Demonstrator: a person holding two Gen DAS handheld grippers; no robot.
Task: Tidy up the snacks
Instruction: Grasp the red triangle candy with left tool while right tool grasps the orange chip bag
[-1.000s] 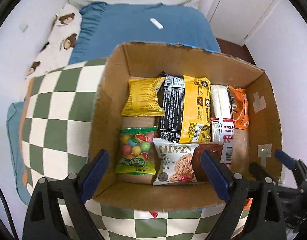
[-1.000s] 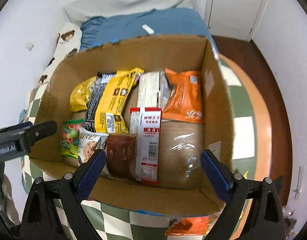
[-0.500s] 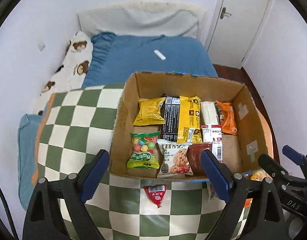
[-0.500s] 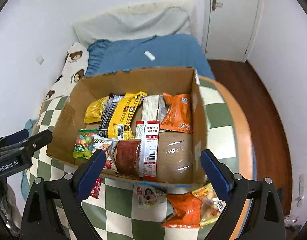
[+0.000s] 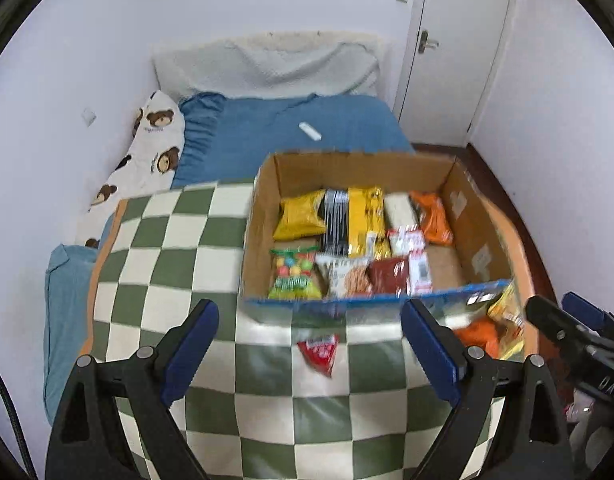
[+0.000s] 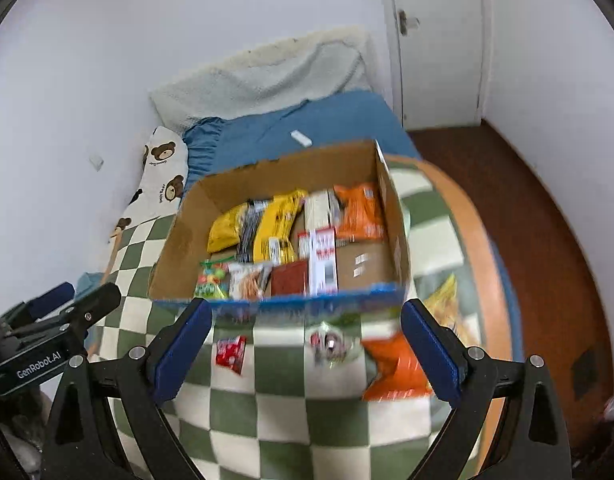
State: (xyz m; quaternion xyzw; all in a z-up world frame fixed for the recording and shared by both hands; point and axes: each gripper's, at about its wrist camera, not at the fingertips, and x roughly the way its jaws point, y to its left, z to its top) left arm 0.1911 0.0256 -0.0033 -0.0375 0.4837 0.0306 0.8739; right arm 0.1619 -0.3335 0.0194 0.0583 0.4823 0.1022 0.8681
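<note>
My left tongs (image 5: 309, 354) stand wide with nothing between the pads; my right tongs (image 6: 305, 354) likewise wide and empty. Both hang over the checkered cloth (image 5: 155, 256), on the near side of the box (image 5: 263, 232). The box sits on the cloth with snacks packed inside: yellow bag (image 5: 301, 214), candy bag (image 5: 294, 274), orange bag (image 5: 431, 216). Outside the box, just beside its near wall, lie a red packet (image 5: 318, 352) and an orange packet (image 6: 397, 366). Behind the box: a blue blanket (image 5: 275, 128).
</note>
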